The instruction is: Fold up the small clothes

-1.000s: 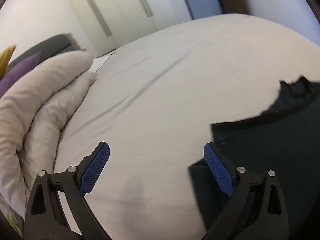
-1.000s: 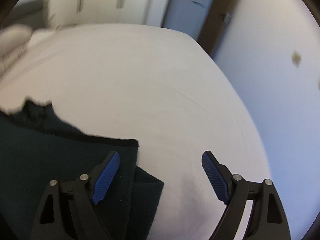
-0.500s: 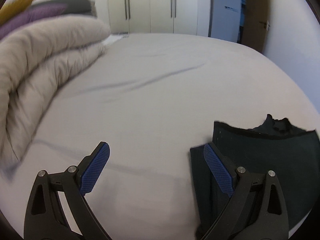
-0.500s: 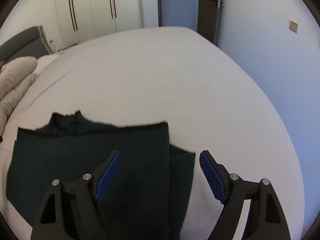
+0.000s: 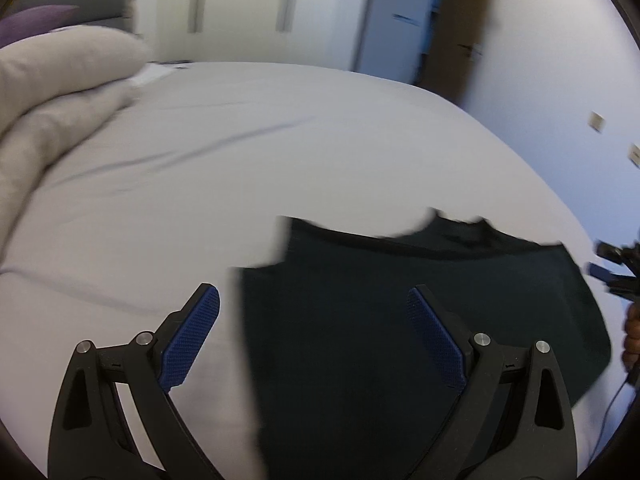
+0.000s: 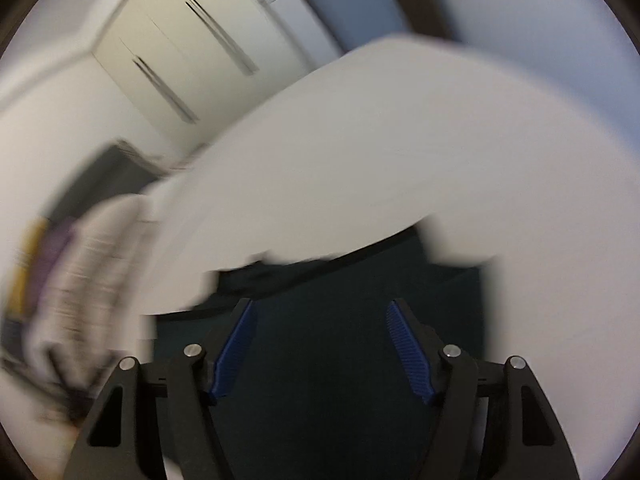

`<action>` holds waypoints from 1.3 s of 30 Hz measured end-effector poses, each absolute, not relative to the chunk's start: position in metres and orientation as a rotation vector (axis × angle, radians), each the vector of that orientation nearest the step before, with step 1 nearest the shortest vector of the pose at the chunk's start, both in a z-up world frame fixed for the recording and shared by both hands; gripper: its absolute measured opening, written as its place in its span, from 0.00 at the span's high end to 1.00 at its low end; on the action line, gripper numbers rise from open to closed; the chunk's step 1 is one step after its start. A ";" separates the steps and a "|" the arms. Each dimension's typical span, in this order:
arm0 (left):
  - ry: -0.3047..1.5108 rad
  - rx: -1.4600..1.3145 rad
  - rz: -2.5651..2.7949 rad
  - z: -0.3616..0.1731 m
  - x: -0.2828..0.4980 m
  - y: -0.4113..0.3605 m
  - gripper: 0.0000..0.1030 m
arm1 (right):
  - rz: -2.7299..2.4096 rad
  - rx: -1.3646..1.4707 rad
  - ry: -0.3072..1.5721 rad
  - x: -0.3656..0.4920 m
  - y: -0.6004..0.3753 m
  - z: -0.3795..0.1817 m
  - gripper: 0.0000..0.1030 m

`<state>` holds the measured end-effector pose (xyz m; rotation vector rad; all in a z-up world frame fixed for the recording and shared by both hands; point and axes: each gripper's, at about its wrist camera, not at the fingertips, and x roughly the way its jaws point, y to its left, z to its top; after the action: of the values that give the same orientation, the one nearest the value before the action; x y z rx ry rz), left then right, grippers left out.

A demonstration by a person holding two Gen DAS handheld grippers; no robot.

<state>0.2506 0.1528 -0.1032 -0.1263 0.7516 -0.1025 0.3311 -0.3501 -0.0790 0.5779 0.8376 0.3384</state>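
I hold my left gripper point(image 5: 312, 320) above the bed point(image 5: 248, 184), its two blue-padded fingers spread wide apart with nothing between them. The dark garment point(image 5: 400, 320) lies flat on the pale sheet, and I take it as my landmark: my left finger pad point(image 5: 192, 336) hangs over bare sheet just beside the garment's left edge, while the other pad sits over the dark cloth itself. The garment's far edge is uneven, with a small bunched bit of fabric sticking out past it. Well off to the garment's left, a rolled beige duvet point(image 5: 60, 92) rests along the side of the bed, and a purple cushion point(image 5: 32, 26) shows beyond that. Past the garment's far side stand pale wardrobe doors point(image 5: 240, 0) and a dark door frame. At the garment's right edge I can see a little of my other tool and the hand on it. In the right wrist view, which is heavily blurred, my right gripper point(image 6: 320, 344) is also parted and empty, both pads over the dark garment point(image 6: 320, 400), with the white sheet beyond its far edge. Whether either tool touches the fabric I cannot tell.
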 end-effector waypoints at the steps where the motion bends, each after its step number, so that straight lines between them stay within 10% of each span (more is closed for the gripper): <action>1: 0.757 -0.108 -0.120 -0.107 0.252 0.142 0.07 | 0.395 0.629 0.852 0.331 -0.340 -0.086 0.31; 7: 0.909 0.044 -0.103 -0.161 0.256 0.108 0.18 | 0.508 0.629 0.929 0.319 -0.287 -0.132 0.35; 14: 0.883 0.031 -0.131 -0.167 0.240 0.123 0.18 | 0.288 0.786 0.831 0.296 -0.376 -0.160 1.00; 19: 0.874 -0.027 -0.013 -0.162 0.218 0.151 0.18 | 0.100 0.824 0.738 0.248 -0.421 -0.143 0.87; 21: 0.886 -0.078 0.033 -0.158 0.209 0.162 0.18 | 0.136 0.856 0.711 0.232 -0.412 -0.132 0.61; 25: 0.823 -0.073 -0.011 -0.133 0.182 0.138 0.19 | 0.417 0.817 0.750 0.222 -0.324 -0.118 0.58; 31: 0.915 0.001 -0.030 -0.164 0.181 0.109 0.19 | 0.656 0.728 0.986 0.233 -0.199 -0.158 0.59; 35: 0.909 0.014 -0.032 -0.170 0.178 0.106 0.18 | 0.598 0.782 1.005 0.235 -0.226 -0.180 0.95; 39: 0.897 0.002 -0.037 -0.176 0.174 0.111 0.18 | 0.446 0.882 0.917 0.227 -0.296 -0.184 1.00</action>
<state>0.1736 0.1108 -0.1758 0.0022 0.8968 -0.0371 0.2265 -0.2955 -0.1838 0.8820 0.9166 0.4459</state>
